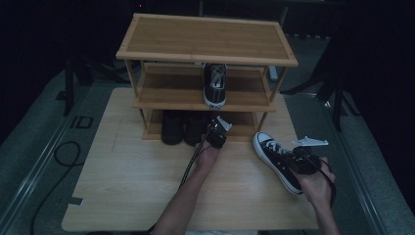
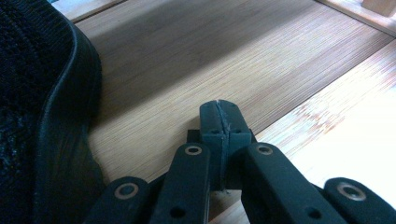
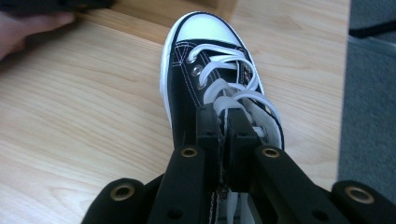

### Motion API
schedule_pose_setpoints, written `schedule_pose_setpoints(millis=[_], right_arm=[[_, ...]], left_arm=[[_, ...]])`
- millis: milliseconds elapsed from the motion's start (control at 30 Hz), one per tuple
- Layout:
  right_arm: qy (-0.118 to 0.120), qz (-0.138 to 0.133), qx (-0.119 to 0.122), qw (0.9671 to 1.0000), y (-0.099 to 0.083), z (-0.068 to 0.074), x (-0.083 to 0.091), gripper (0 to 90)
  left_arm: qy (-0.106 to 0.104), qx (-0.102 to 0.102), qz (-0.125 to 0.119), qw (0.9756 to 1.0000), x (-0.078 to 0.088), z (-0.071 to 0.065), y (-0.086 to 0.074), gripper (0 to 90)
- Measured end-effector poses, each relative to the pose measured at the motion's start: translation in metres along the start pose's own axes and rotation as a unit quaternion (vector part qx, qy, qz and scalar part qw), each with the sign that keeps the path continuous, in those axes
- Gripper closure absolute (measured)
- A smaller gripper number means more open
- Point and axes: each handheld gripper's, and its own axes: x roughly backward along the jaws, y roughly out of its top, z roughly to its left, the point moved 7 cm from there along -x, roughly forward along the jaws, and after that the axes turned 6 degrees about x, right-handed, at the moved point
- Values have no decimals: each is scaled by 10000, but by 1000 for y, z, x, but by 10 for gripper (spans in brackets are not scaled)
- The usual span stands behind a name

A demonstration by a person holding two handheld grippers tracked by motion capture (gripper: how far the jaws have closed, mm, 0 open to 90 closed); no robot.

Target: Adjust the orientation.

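A black-and-white high-top sneaker (image 1: 274, 156) lies on the table at the right, its toe toward the rack. My right gripper (image 1: 298, 161) is at its heel end. In the right gripper view the right gripper (image 3: 224, 126) is shut on the sneaker (image 3: 205, 42), pinching its upper just behind the white laces. A matching sneaker (image 1: 215, 85) stands on the middle shelf of the bamboo shoe rack (image 1: 205, 36). My left gripper (image 1: 215, 134) rests at the bottom shelf's front edge. Its jaws (image 2: 219, 119) are shut with nothing between them, right of a black shoe (image 2: 42, 116).
A pair of black shoes (image 1: 183, 128) sits on the bottom shelf at the left. The rack's top shelf is bare. The light wooden table (image 1: 132, 181) has free room at the front left. A cable (image 1: 63, 152) lies on the grey floor to the left.
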Motion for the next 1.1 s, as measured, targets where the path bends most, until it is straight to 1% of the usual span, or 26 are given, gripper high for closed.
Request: schedule_pose_setpoints(millis=[133, 300, 367, 400, 433, 500, 600, 667, 733, 867, 933, 1000, 1100], right_arm=[[127, -53, 168, 9998, 3, 15, -3, 867], [310, -34, 346, 9989, 4, 33, -12, 867], [329, -36, 372, 9988, 4, 35, -14, 867], [414, -25, 465, 9981, 3, 44, -17, 867], [424, -27, 524, 9977, 3, 48, -18, 867], [429, -16, 688, 9967, 2, 55, -19, 867], [521, -25, 798, 9954, 2, 64, -19, 867], [519, -39, 919, 9944, 1, 69, -20, 867], [533, -52, 1002, 9935, 0, 72, -19, 867], [669, -126, 1089, 9917, -4, 75, -17, 867], [684, -160, 1137, 9910, -5, 77, -17, 867], [766, -200, 1138, 9903, -5, 77, -16, 867], [862, -289, 1257, 9879, -7, 81, -15, 867]], left_arm=[[-3, 5, 3, 10000, 0, 0, 0, 900], [-8, 7, -1, 10000, 0, 0, 0, 900], [-11, 13, -4, 10000, 0, 0, 0, 900], [-11, 18, -7, 10000, 0, 0, 0, 900], [-11, 18, -8, 10000, 0, 0, 0, 900], [-13, 20, -12, 10000, 0, 0, 0, 900], [-13, 14, -12, 10000, 0, 0, 0, 900], [-14, 15, -13, 10000, 0, 0, 0, 900], [-5, 8, -8, 10000, 0, 0, 0, 900], [-8, 4, -8, 10000, 0, 0, 0, 900], [-6, -2, -8, 10000, 0, 0, 0, 900], [-7, 2, -7, 10000, 0, 0, 0, 900], [-7, 3, -4, 10000, 0, 0, 0, 900]])
